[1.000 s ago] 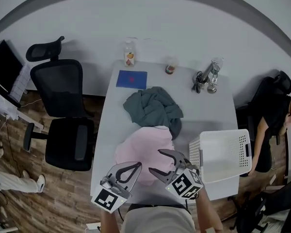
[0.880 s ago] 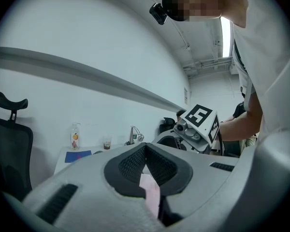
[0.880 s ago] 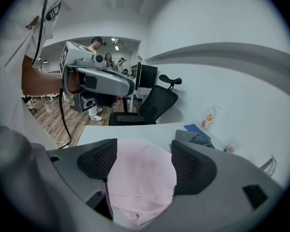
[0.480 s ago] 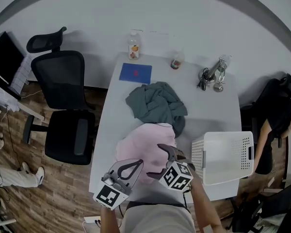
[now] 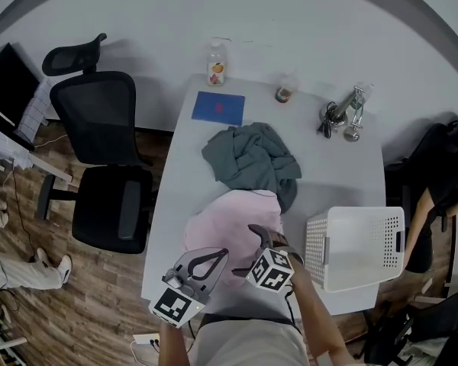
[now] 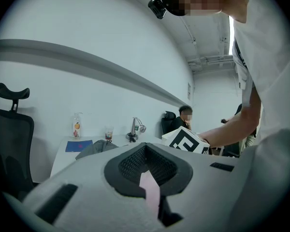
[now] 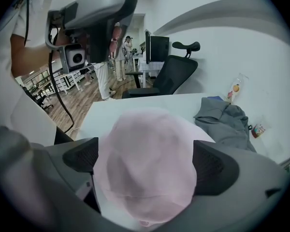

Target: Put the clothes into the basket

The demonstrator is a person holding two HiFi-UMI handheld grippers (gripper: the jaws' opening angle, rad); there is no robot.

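Wood flooring runs round a white surface set against a pale wall, with a black office chair at its left.

The right gripper points steeply down over the pink garment, which lies heaped at the near end of the surface. Its jaws have just been opening and now stand spread wide. In the right gripper view the pink cloth bulges up between the two dark pads and fills the gap, but the pads do not squeeze it.

The left gripper is held almost level just beside it, above the garment's near edge. Its jaws are brought together at the tips, and a thin sliver of pink shows in the slit between them. I cannot tell whether any cloth is pinched there.

A grey garment lies crumpled in the middle of the surface, touching the pink one. The white perforated basket sits at the right edge, with no clothes in it.

At the far end stand a bottle with an orange picture on its label, its print too small to read, a blue notebook and a cup.
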